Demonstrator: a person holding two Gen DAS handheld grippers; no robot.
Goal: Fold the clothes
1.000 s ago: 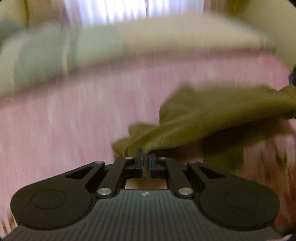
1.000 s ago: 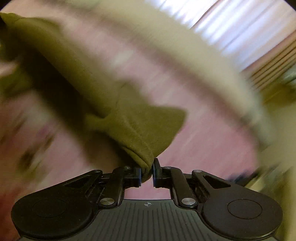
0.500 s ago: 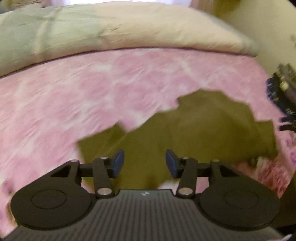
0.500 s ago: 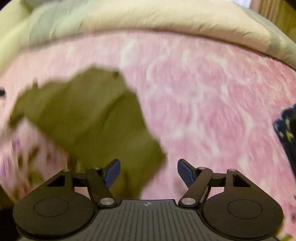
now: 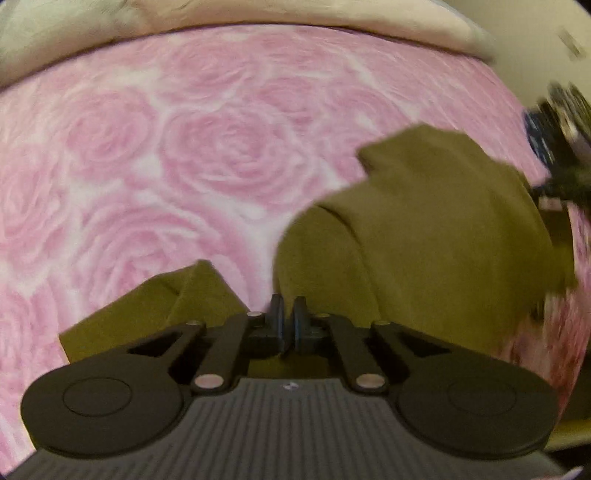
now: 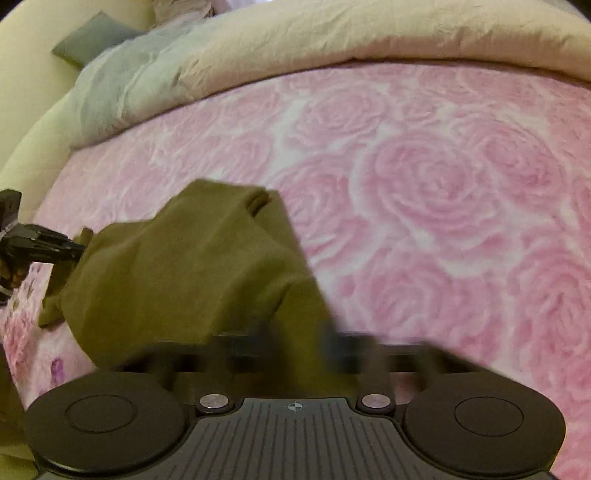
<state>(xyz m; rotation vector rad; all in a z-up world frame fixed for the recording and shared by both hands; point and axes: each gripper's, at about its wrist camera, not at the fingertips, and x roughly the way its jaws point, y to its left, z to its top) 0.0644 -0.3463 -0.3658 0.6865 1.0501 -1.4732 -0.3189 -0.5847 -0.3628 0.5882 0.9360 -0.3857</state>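
Observation:
An olive-green garment (image 5: 443,221) lies crumpled on the pink rose-patterned bedspread (image 5: 184,147). A folded flap of it reaches left under my left gripper (image 5: 289,321). That gripper is shut, its fingers pinched on the garment's near edge. In the right wrist view the same garment (image 6: 184,277) is heaped at centre left, and a ridge of it runs between the fingers of my right gripper (image 6: 293,345). Those fingers are motion-blurred and still apart. My left gripper (image 6: 40,243) shows at the garment's far left edge.
A cream and pale green duvet (image 6: 332,44) is bunched along the far side of the bedspread (image 6: 443,184). A grey-green pillow (image 6: 92,33) leans at the back left. The blurred right gripper (image 5: 557,147) shows at the right edge of the left wrist view.
Both grippers let the garment drop onto the bed and opened. Since then the left has shut on its near edge, and the right fingers have narrowed around a ridge.

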